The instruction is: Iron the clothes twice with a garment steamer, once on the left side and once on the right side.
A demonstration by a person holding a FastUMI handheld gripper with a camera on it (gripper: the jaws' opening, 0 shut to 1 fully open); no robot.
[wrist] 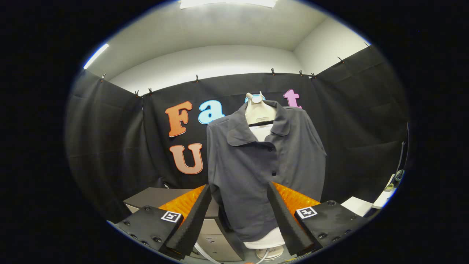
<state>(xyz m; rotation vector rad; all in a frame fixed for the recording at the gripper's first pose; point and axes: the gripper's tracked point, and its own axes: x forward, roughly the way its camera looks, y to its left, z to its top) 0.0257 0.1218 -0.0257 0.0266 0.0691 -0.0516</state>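
The tongs [238, 216] are hanging spread and empty, facing the dark grey collared button shirt [256, 161] on a pale mannequin torso [259, 112] (dressed upright, presumably so steam reaches both sides).

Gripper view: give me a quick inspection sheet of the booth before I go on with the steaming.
Surface: grey cabinet top behind the left finger, bare where visible.
Job's things: dark shirt buttoned on a white mannequin torso, upright, just ahead of the fingers. Steamer: nothing seen.
Clutter: white items low beyond the right finger, too small to identify.
Grippers: gripper open, fingers apart, holding nothing, framing the shirt's lower part.
Cables: pale hose or cord low between the fingers.
Surroundings: black cloth wall, white ceiling with light strips.
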